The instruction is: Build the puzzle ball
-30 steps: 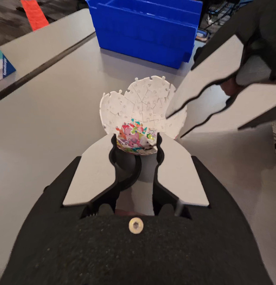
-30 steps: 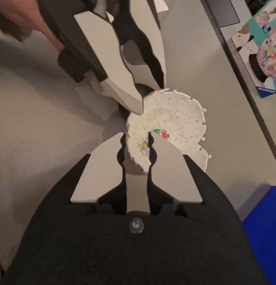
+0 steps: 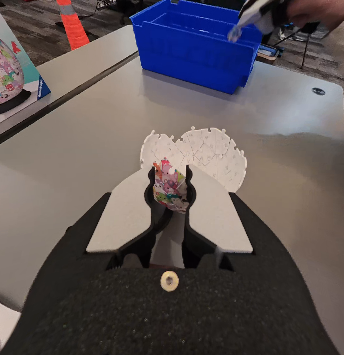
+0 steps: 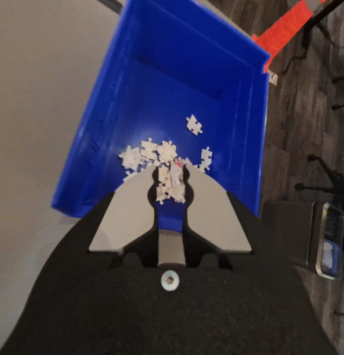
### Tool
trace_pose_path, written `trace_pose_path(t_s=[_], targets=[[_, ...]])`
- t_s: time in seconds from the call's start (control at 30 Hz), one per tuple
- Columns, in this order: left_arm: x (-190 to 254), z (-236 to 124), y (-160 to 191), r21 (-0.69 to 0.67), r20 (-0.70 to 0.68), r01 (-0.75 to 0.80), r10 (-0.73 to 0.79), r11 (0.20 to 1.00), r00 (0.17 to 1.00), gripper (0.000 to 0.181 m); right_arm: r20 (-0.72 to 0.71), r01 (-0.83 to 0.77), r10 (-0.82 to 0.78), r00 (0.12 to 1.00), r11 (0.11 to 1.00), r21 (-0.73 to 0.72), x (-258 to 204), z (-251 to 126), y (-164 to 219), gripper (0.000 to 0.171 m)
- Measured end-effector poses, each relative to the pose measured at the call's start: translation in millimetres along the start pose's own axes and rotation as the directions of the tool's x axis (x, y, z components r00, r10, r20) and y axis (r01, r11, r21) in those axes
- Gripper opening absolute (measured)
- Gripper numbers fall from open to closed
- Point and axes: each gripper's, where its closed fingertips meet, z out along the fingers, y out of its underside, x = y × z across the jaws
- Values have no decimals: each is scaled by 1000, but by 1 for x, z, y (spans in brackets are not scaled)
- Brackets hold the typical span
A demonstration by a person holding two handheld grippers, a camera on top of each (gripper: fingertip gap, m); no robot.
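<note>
The partly built puzzle ball (image 3: 209, 157) is an open shell, white inside and colourful outside, on the grey table (image 3: 80, 163). My left gripper (image 3: 170, 169) is shut on its near colourful wall; a black ring-shaped stand (image 3: 164, 218) shows beneath. My right gripper (image 4: 170, 169) hovers open over the blue bin (image 4: 109, 115), above a heap of loose white puzzle pieces (image 4: 148, 155). Nothing is held in it. It also shows in the left wrist view (image 3: 236, 32), blurred, held by a hand (image 3: 317, 13) over the bin (image 3: 196, 63).
One piece (image 4: 194, 124) lies apart in the bin. The puzzle box (image 3: 13, 76) stands on a second table (image 3: 80, 57) at the left. An orange cone (image 3: 72, 25) and a chair base (image 4: 330, 182) stand on the floor past the table edge. The left gripper's tips are roughly 40 cm from the right gripper's.
My right gripper has left the puzzle shell and moved over the blue bin. My left gripper has kept its hold on the shell and drawn back, showing more of the table.
</note>
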Motion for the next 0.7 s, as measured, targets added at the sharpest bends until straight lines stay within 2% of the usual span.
trace_pose_path(t_s=[0.03,0.07,0.17,0.2,0.23,0.27,0.33,0.4,0.43,0.53,0.6,0.63,0.67,0.7], targets=[[1,0,0,4,13,-6,6,1000,1000,29,-14,4,-4,1000,999,-45,6,7,8,38],[2,-1,0,9,30,-11,11,1000,1000,29,-17,8,-9,1000,998,-62,4,6,8,38],[8,-4,1,24,87,-18,16,1000,996,30,14,-19,18,1000,996,82,-37,-33,-29,26],[10,-5,1,26,108,-21,18,999,994,30,90,-51,39,995,989,140,-67,-49,-45,25],[12,-6,2,26,128,-22,19,999,992,30,231,-98,48,972,973,208,-111,-67,-64,25],[15,-6,2,28,139,-24,20,999,990,30,405,-158,42,913,953,260,-161,-86,-81,25],[21,-8,3,33,160,-39,33,999,987,30,693,-234,15,721,946,224,-259,-115,-98,30],[25,-9,6,25,184,-67,61,997,981,31,837,-220,14,547,967,128,-327,-128,-105,33],[26,-10,6,26,195,-77,71,997,978,31,861,-222,45,506,972,79,-345,-126,-108,33],[33,-9,10,22,201,-96,89,995,975,32,837,-239,156,525,971,-31,-366,-103,-120,25],[38,-8,15,8,194,-110,107,994,975,34,836,-141,156,526,985,-95,-382,-94,-113,24],[39,-9,15,5,197,-119,116,993,973,34,858,-99,156,489,987,-123,-391,-97,-110,22],[40,-9,16,2,202,-127,124,992,972,35,872,-64,158,463,987,-144,-399,-100,-105,17],[41,-9,16,-2,198,-133,130,991,971,35,866,-31,152,477,987,-157,-401,-97,-100,11]])
